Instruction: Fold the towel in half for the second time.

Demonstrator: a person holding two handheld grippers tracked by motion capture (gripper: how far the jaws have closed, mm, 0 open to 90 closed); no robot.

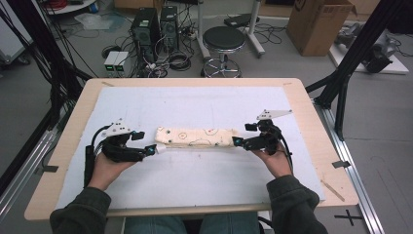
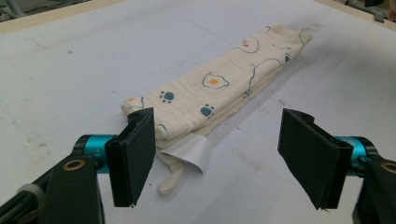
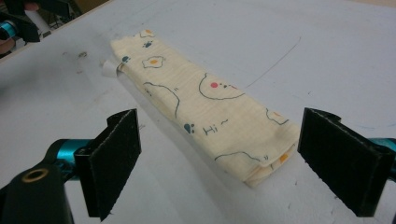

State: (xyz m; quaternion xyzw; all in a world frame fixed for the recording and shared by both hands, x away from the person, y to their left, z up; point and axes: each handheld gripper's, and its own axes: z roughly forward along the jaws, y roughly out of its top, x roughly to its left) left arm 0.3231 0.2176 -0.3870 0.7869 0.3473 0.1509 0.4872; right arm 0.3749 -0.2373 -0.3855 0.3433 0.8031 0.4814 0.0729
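Flanking a folded cloth (image 1: pixel 197 137) from both ends, the left tongs (image 1: pixel 155 150) and right tongs (image 1: pixel 235 142) stand with jaws spread wide and hold nothing. In the left gripper view, the left tongs (image 2: pixel 219 158) sit low at the cloth's (image 2: pixel 219 84) near end: one pad is just beside the cloth's corner, the other well apart from it, and a white label (image 2: pixel 190 151) and a short loop stick out from that end between the jaws. In the right gripper view, the right tongs (image 3: pixel 238 158) frame the cloth's (image 3: pixel 205 107) opposite end, with the folded layers showing at the near edge and both pads apart from the fabric. The cloth, cream with fried-egg, paw and face prints and the word "Hi", lies flat as a long narrow strip on the white mat (image 1: pixel 195 180) that covers the counter (image 1: pixel 68 126), about midway across it. A person's hands (image 1: pixel 109 165) grip the tongs on either side of the cloth, forearms in dark sleeves. Beyond the counter, past the cloth, stand a black stool (image 1: pixel 223 41), two computer towers (image 1: pixel 155 27) and a cardboard box (image 1: pixel 319 24) on the floor.
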